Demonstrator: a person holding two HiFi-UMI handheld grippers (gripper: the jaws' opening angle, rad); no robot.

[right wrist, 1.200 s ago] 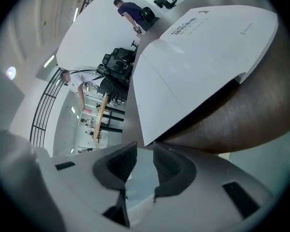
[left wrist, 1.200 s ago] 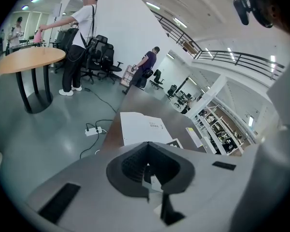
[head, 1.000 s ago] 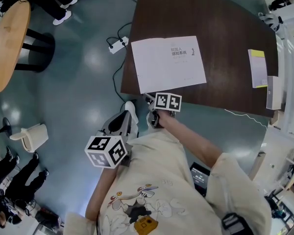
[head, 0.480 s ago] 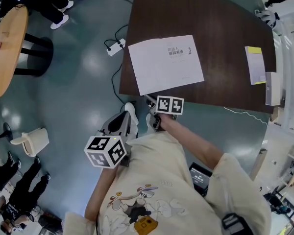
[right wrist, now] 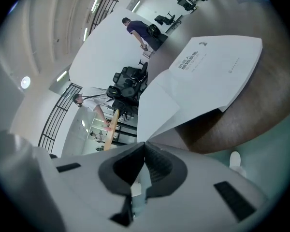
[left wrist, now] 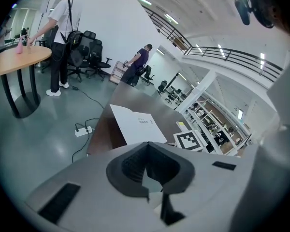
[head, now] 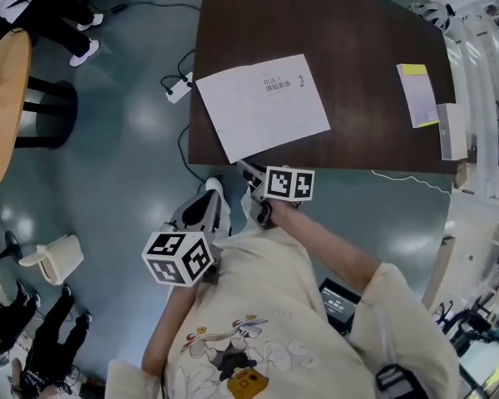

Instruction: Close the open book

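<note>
A white open book [head: 262, 102] lies on the dark brown table [head: 358, 40], its near corner over the table's edge. My right gripper [head: 246, 169] sits at that corner, shut on the page. In the right gripper view the page [right wrist: 208, 76] narrows to a point between the closed jaws of that gripper [right wrist: 144, 144] and lifts off the table [right wrist: 251, 120]. My left gripper [head: 206, 202] hangs over the floor, left of the table, shut and holding nothing. The left gripper view shows that gripper [left wrist: 146, 145] with the book [left wrist: 137, 124] ahead of it.
A yellow-and-white booklet [head: 417, 94] and a white box [head: 451, 131] lie at the table's right end. A power strip [head: 179, 88] with cables lies on the floor left of the table. Farther left are a round wooden table [head: 4, 98], a white stool [head: 54, 256] and standing people.
The right gripper has closed on the book's near corner and risen a little with it. The left gripper has stayed where it was. The head view has shifted.
</note>
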